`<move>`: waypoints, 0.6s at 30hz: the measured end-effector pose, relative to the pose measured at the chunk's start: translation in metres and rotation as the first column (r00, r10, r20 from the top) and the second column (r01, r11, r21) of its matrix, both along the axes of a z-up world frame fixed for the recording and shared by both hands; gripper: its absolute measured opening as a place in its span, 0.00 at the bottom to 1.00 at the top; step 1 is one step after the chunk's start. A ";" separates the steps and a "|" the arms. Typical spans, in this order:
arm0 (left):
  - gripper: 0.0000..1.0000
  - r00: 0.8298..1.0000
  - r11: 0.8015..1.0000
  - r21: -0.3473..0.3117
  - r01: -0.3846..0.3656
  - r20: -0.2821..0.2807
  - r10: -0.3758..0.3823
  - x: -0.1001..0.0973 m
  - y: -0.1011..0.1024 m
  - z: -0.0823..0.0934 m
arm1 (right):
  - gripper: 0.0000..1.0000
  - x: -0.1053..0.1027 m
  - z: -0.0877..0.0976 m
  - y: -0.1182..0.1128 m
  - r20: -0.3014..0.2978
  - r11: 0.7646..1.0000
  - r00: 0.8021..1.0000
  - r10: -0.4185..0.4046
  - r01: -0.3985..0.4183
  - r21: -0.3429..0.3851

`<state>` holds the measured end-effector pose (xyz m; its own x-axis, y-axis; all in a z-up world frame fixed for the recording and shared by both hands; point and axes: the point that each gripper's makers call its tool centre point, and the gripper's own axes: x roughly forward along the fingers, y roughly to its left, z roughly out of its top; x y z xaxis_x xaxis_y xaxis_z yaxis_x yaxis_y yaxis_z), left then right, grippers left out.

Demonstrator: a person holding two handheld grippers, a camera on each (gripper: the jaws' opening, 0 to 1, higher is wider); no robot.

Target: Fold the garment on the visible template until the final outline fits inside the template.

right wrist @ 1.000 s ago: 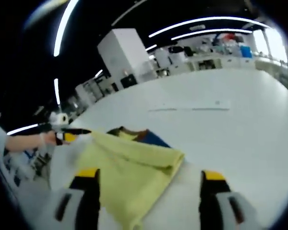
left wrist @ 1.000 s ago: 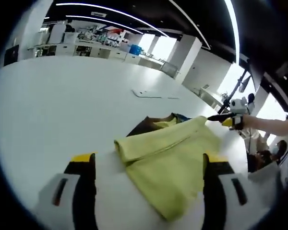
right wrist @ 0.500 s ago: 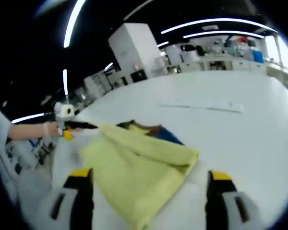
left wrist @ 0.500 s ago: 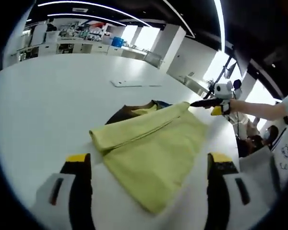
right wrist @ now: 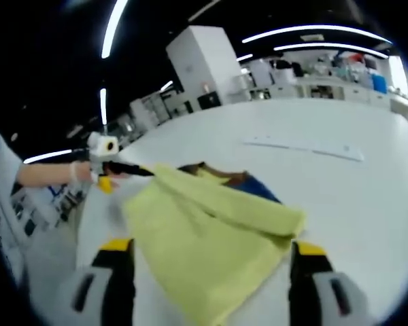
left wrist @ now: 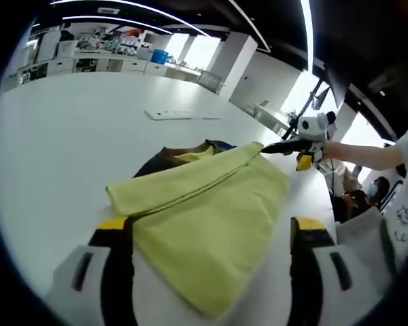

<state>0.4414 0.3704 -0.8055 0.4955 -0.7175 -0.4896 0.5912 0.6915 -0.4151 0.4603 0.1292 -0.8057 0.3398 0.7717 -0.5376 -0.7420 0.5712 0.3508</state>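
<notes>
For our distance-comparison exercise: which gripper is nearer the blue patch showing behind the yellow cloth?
Right. The right gripper has its tip just beside the blue patch, at the end of the yellow cloth's fold. The left gripper sits across the cloth from it.

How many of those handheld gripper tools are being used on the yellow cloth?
2. In the left gripper view, one gripper has its jaws open on either side of the yellow garment; the other gripper, held in a hand, reaches the garment's far corner.
</notes>
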 end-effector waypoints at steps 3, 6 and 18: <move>0.93 1.000 1.000 -0.005 0.002 0.000 -0.002 0.000 -0.005 0.001 | 0.94 0.004 -0.001 0.003 0.001 1.000 1.000 0.004 -0.004 0.000; 0.92 1.000 1.000 -0.007 0.000 0.005 0.000 0.000 -0.011 0.002 | 0.93 0.014 -0.002 0.005 0.003 1.000 1.000 0.007 -0.007 0.005; 0.90 0.994 0.994 -0.066 -0.084 0.066 0.089 0.042 -0.006 0.021 | 0.92 0.048 -0.002 0.021 0.016 0.999 0.999 -0.038 0.038 0.022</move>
<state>0.4837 0.3643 -0.7843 0.5880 -0.6990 -0.4070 0.5590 0.7149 -0.4201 0.5081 0.1500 -0.8078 0.3776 0.7693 -0.5153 -0.7257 0.5915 0.3513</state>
